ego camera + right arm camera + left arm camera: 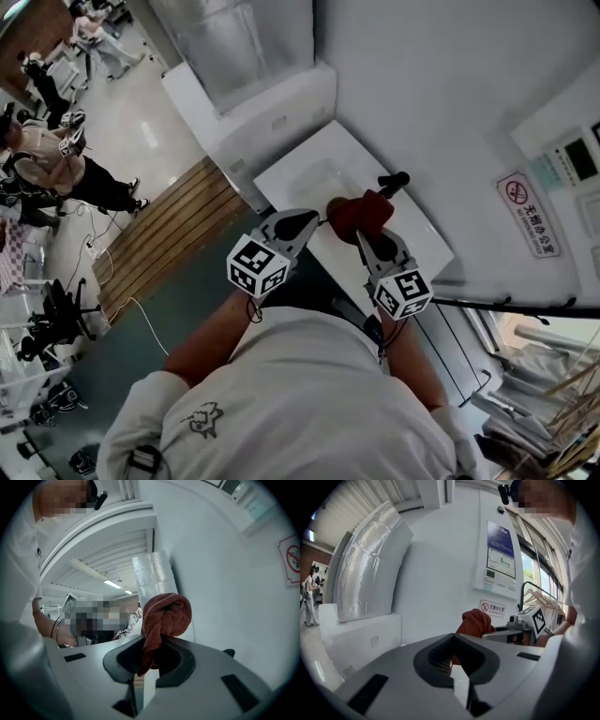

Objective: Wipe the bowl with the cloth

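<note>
Right claw [151, 651] is clamped tight on the rust-red cloth [165, 616], bunched up at mid-frame. Left claw [454, 645] is pressed together on nothing. Both are held up near the white wall [440, 573]. No bowl in sight, so I reckon all the wiping is still ahead.

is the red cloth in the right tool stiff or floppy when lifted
Probably floppy: the cloth bunches into soft twisted folds above the right tool. Likely light and not slippery: its nubbly pile is held by one pinched edge.

cloth [165, 613]: rust-red | basin [314, 176]: white | decking [178, 225]: brown planks
</note>
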The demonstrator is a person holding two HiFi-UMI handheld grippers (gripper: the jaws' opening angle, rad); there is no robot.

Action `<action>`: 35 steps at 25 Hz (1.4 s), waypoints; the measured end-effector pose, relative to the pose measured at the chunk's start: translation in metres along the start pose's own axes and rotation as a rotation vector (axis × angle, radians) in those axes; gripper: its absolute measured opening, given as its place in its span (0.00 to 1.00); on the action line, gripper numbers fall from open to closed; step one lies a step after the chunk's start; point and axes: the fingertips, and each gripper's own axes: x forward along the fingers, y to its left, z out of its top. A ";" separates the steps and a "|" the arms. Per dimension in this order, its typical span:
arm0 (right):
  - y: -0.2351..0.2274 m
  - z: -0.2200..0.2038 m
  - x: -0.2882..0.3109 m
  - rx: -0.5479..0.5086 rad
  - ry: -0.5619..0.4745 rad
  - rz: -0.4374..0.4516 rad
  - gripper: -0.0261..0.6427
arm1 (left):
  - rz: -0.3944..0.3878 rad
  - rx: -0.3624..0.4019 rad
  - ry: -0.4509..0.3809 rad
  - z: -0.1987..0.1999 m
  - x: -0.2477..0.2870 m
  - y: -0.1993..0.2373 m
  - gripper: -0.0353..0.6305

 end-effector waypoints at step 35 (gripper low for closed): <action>-0.125 -0.173 0.077 0.358 0.242 -0.529 0.13 | -0.539 0.120 0.826 -0.231 0.210 0.119 0.17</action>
